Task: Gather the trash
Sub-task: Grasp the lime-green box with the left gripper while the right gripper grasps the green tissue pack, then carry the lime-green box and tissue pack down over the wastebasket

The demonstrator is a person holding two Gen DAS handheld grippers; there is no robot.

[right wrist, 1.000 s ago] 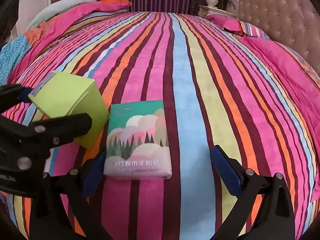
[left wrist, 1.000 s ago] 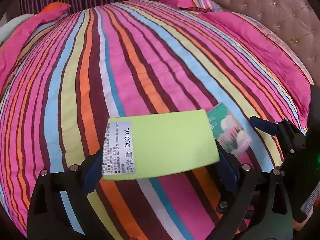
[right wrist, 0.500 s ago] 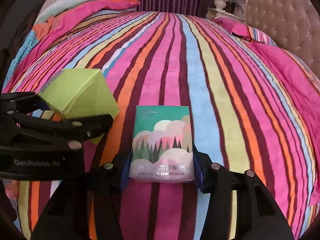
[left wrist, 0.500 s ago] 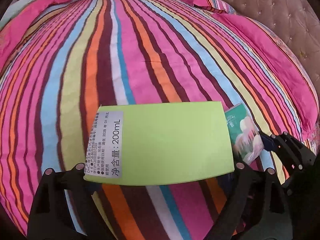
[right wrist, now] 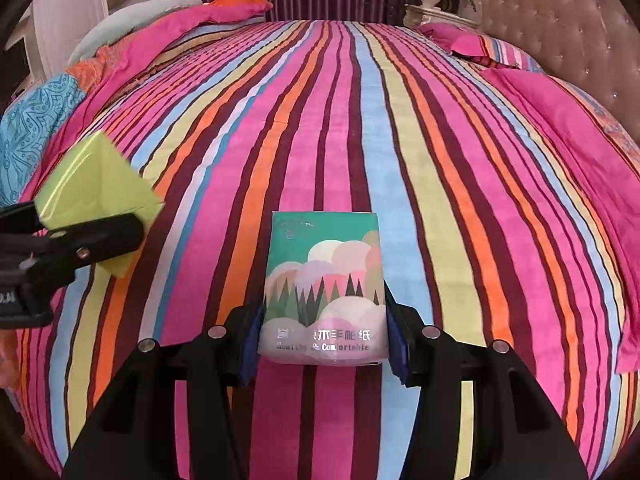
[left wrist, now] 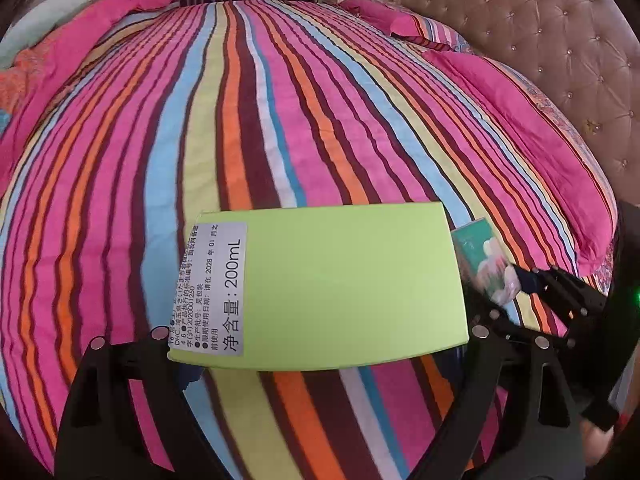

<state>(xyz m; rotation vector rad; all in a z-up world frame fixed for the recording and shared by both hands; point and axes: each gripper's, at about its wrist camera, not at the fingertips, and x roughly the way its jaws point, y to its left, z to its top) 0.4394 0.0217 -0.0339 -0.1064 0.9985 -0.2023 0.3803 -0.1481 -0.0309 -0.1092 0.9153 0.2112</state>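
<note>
My left gripper [left wrist: 320,344] is shut on a lime-green carton [left wrist: 320,288] with a white "200mL" label and holds it above the striped bedspread [left wrist: 280,120]. The carton also shows at the left of the right wrist view [right wrist: 96,188], held by the left gripper's black fingers [right wrist: 92,244]. My right gripper [right wrist: 324,352] is shut on a green tissue pack [right wrist: 324,288] printed with trees and clouds, lifted off the bedspread [right wrist: 360,120]. The pack shows in the left wrist view [left wrist: 484,260], just right of the carton.
A tufted beige headboard [left wrist: 540,40] runs along the right. Pink pillows [right wrist: 472,40] lie near it. A folded pink and blue quilt [right wrist: 60,100] sits at the far left. A nightstand with a vase [right wrist: 432,4] stands behind the bed.
My right gripper closed on the tissue pack and lifted it off the bed. My left gripper kept the green carton and raised it a little.
</note>
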